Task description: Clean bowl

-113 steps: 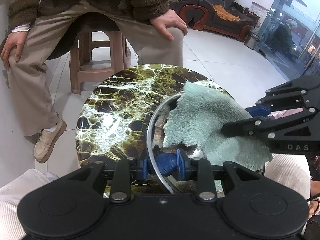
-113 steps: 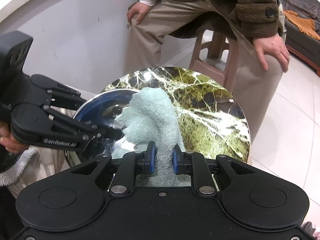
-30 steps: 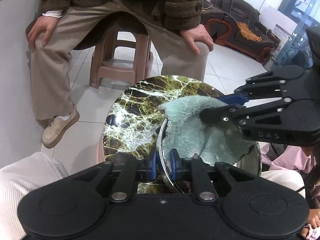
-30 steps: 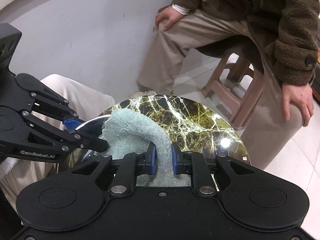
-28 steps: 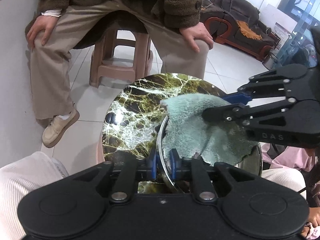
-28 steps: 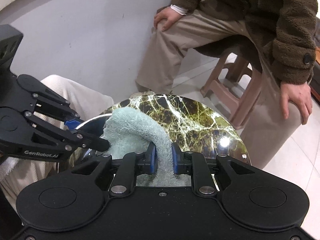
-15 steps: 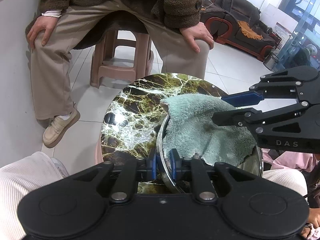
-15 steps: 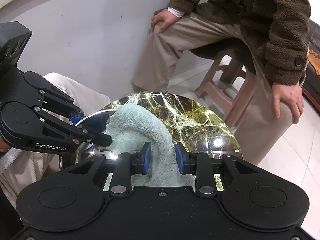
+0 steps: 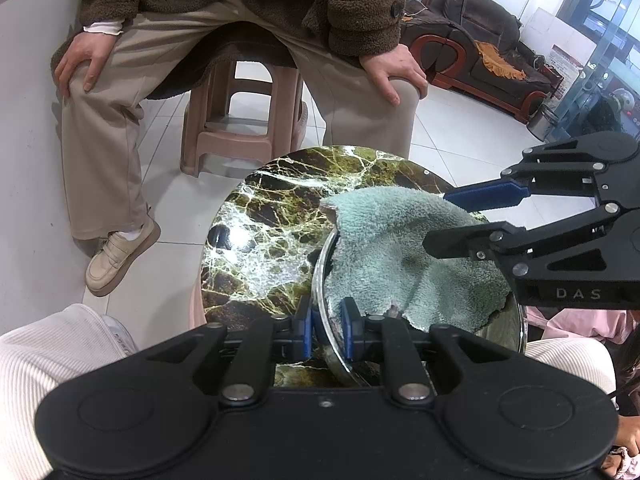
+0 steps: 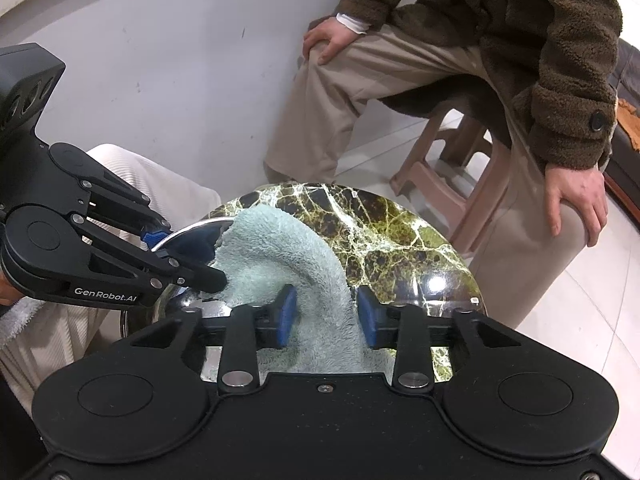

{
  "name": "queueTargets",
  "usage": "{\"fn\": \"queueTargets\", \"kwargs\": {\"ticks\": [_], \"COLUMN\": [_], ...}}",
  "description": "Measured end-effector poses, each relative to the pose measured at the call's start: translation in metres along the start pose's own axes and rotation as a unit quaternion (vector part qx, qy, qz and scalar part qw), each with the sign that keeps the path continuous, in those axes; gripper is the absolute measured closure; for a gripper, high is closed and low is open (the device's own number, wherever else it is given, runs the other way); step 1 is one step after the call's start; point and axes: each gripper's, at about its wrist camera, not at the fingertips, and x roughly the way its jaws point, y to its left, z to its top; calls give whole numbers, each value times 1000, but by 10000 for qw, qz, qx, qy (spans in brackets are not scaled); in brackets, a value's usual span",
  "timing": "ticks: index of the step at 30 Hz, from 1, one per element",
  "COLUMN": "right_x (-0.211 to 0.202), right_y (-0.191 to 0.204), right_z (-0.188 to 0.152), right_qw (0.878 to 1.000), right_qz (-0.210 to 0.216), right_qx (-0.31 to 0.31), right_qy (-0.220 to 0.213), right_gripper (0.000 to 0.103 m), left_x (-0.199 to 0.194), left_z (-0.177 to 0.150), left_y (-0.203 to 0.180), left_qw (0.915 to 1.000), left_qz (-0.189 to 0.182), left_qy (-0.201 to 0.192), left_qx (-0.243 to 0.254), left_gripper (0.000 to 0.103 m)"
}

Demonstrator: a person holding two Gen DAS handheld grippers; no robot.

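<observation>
On the round green marble table, my left gripper clamps the shiny steel bowl's rim; my right gripper's jaws are opening off the fluffy pale-green cloth between them, so wiping looks finished; next, I lift clear.

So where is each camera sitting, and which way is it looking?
Left wrist: on the left gripper, looking down its fingers, clamped on the bowl rim; the right gripper reaches in; cream trouser legs below.
Right wrist: on the right gripper, looking down at the teal cloth between its opening jaws; the left gripper shows left.
Both share: bowl, cloth, marble table, a seated person.
</observation>
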Motion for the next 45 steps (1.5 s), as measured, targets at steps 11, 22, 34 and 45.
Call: {"fn": "queueTargets", "kwargs": {"ticks": [11, 22, 34, 45], "right_x": [-2, -4, -4, -10], "right_y": [0, 3, 5, 8], "right_z": [-3, -4, -2, -2], "right_qw": [10000, 9999, 9999, 9997], "right_qz": [19, 25, 29, 20], "right_qx": [-13, -62, -75, -219], "right_qy": [42, 92, 114, 116], "right_gripper": [68, 65, 62, 58], "left_x": [1, 1, 2, 2], "left_z": [-1, 0, -1, 0], "left_y": [3, 2, 2, 1], "left_qw": [10000, 10000, 10000, 10000], "left_qz": [-6, -4, -9, -37], "left_qy": [-3, 1, -1, -6], "left_qx": [19, 24, 31, 72], "left_gripper": [89, 89, 89, 89]}}
